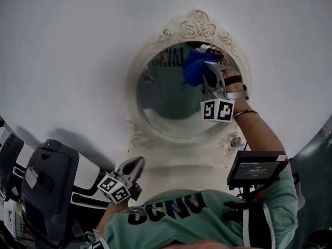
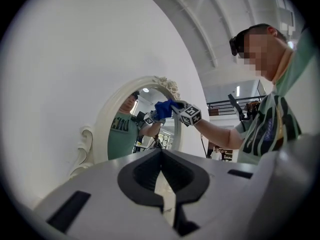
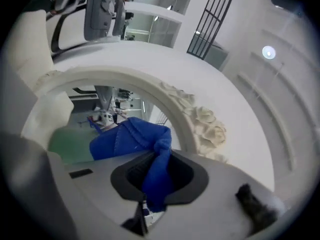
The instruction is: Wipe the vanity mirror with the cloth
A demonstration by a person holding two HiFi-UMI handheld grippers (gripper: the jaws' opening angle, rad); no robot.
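Note:
An oval vanity mirror [image 1: 168, 105] in a white frame topped with carved roses [image 1: 197, 22] hangs on a white wall. My right gripper [image 1: 206, 61] is shut on a blue cloth [image 1: 193, 66], which is pressed to the upper right of the glass. In the right gripper view the cloth [image 3: 132, 139] bunches between the jaws of that gripper [image 3: 156, 156], just below the rose carving [image 3: 205, 121]. My left gripper [image 1: 136, 163] hangs low, below the mirror's left corner, away from the glass. Its jaws [image 2: 161, 154] are shut with nothing between them. The left gripper view shows the mirror [image 2: 142, 129] and cloth [image 2: 162, 109] from the side.
A white ledge [image 1: 176, 165] runs beneath the mirror. A black and white object [image 1: 49, 178] stands at lower left. A small black screen [image 1: 257, 167] is mounted at the person's chest on the right. Bare white wall [image 1: 67, 51] surrounds the frame.

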